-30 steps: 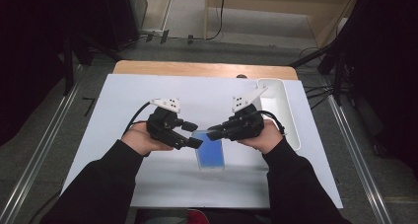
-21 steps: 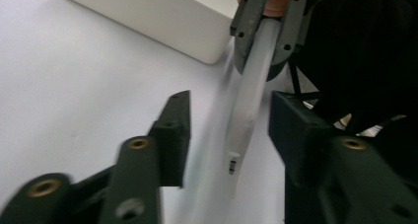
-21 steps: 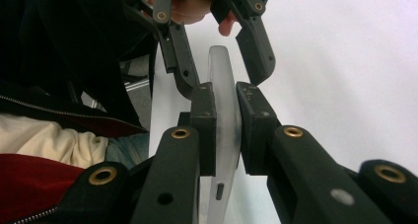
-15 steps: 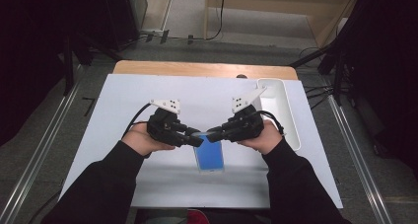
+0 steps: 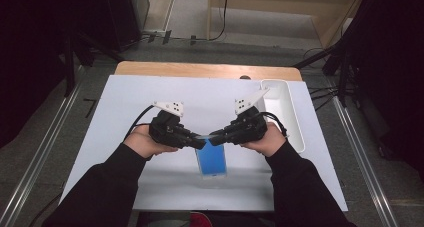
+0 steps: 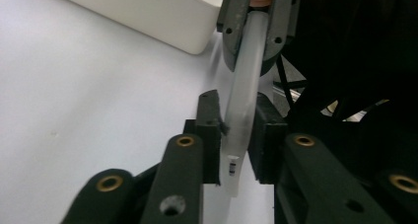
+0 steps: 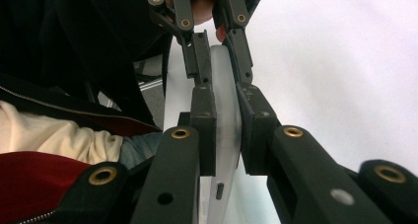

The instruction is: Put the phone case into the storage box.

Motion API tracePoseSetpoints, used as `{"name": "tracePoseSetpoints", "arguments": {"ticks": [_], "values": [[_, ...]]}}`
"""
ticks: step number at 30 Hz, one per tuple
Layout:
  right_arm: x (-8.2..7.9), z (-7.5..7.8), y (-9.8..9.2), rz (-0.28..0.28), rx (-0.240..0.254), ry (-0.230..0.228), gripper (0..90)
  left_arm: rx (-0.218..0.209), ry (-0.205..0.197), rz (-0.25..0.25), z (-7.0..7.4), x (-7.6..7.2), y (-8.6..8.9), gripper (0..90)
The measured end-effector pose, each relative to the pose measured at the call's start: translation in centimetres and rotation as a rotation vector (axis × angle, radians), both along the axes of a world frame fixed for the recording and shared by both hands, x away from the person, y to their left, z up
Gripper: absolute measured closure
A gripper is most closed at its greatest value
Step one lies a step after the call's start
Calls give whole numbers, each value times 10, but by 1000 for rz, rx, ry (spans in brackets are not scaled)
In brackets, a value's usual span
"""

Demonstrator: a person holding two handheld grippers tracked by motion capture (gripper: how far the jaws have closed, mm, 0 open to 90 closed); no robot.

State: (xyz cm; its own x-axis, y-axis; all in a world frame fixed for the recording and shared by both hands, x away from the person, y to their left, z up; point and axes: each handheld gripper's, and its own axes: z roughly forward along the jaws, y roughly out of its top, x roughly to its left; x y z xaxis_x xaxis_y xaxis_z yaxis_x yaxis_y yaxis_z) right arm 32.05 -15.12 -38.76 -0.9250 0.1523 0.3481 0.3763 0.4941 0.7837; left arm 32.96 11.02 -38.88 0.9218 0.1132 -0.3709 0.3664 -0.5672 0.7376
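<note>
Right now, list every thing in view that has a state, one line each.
Phone in clear case: screen lit blue, lifted at its top edge, gripped from both sides.
Left gripper: jaws have just been closing, now on the case.
Right gripper: shut on the case.
White bin: upright, nothing seen inside.

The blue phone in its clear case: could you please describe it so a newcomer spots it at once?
On the white table sheet, look between the two hands. The blue phone hangs there, its top edge in both claws; no other flat blue thing is near.
</note>
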Motion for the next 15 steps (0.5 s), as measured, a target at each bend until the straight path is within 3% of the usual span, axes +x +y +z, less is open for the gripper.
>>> {"name": "tracePoseSetpoints", "arguments": {"ticks": [7,11,15], "values": [[1,-1,0,9,8,22,773,1,11,-15,-1,0,-1,786],[1,-1,0,8,6,32,772,-3,-12,-11,-1,0,0,789],[2,-2,-1,-3,3,40,771,8,2,2,-1,0,-1,792]]}}
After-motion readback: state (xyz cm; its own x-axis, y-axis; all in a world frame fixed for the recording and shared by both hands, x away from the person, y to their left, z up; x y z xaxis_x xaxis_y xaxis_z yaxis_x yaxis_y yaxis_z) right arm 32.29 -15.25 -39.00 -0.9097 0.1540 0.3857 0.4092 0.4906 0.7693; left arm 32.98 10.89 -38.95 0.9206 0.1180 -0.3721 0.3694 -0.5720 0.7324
